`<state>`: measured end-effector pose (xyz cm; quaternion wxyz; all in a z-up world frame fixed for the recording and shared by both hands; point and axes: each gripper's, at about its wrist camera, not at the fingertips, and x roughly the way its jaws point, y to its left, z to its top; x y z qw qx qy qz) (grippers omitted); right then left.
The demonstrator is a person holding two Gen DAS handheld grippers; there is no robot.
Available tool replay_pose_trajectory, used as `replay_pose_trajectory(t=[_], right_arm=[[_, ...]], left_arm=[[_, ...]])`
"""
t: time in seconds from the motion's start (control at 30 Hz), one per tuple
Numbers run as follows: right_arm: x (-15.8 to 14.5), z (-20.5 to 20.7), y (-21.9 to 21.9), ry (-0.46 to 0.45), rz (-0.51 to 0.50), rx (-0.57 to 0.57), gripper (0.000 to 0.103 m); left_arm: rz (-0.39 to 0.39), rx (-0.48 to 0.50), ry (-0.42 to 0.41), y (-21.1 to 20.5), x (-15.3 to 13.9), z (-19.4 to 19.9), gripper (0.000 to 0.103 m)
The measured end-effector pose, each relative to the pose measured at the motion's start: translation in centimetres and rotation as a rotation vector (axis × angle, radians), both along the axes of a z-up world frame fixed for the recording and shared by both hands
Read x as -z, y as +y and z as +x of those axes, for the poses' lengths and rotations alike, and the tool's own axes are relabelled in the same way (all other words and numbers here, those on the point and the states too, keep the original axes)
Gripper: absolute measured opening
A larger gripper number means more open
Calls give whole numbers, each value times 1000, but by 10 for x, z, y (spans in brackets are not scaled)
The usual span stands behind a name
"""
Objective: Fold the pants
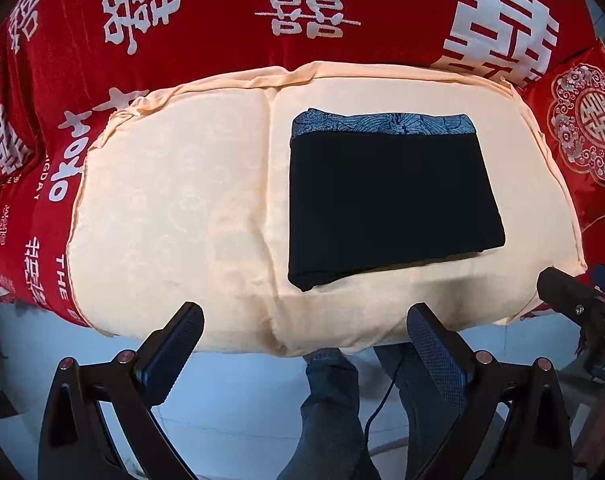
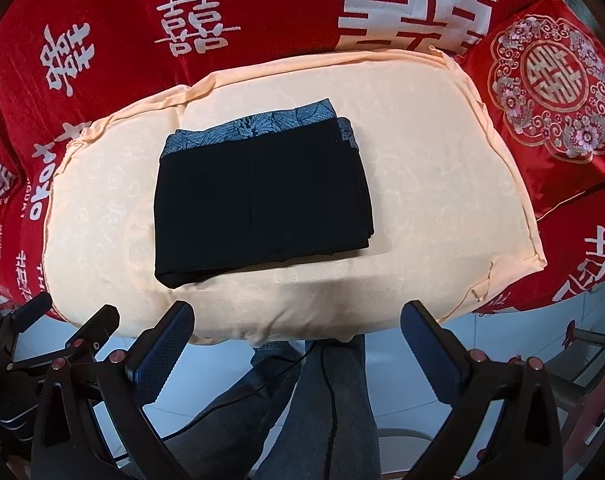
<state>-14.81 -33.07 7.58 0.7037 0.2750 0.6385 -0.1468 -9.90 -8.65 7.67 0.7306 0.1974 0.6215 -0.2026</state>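
1. Black soft cloth: the pants [image 1: 390, 204], folded into a compact rectangular stack with a blue patterned waistband [image 1: 382, 122] along the far edge. They lie flat on the cream cushion [image 1: 174, 208], right of its centre seam in the left wrist view.
2. Handling, judged: light, limp and layered. The stack would likely sag or slide apart if lifted by one corner. Best hold is a pinch through all layers at the near folded edge, or at both side edges together.
3. Edges: layer ends are stepped and visible along the stack's right side [image 2: 362, 200]; the near left corner [image 2: 170, 276] droops slightly.
4. Open room: bare cushion surrounds the stack on every side, widest to the left. The red bedspread [image 1: 222, 52] and a red embroidered pillow [image 2: 550, 92] border the cushion.
5. Left gripper [image 1: 302, 344]: jaws spread wide, empty, at the cushion's near edge, apart from the pants.
6. Right gripper [image 2: 298, 340]: jaws spread wide, empty, likewise short of the stack.
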Motion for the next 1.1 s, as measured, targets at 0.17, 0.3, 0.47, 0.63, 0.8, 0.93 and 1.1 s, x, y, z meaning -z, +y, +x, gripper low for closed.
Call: replay_pose_trajectory(t=[0.17, 0.3, 0.47, 0.63, 0.8, 0.93, 1.1], right_arm=[[-4, 0, 5, -2, -26, -15, 103], [-5, -1, 6, -3, -40, -17, 103], [-6, -2, 7, -2, -59, -24, 103], [-8, -3, 9, -3, -66, -26, 103], [-8, -3, 10, -4, -69, -26, 103], [-9, -2, 10, -3, -75, -32, 103], [-11, -1, 12, -4, -81, -36, 103]], left_arm=[[-5, -5, -2, 4, -2, 1, 102], [-1, -1, -5, 4, -3, 0, 102], [-1, 7, -10, 3, -4, -4, 102], [-3, 14, -14, 3, -5, -7, 102], [-3, 15, -22, 3, -6, -10, 102], [-3, 16, -21, 4, -6, -10, 102], [-2, 17, -23, 4, -7, -10, 102]])
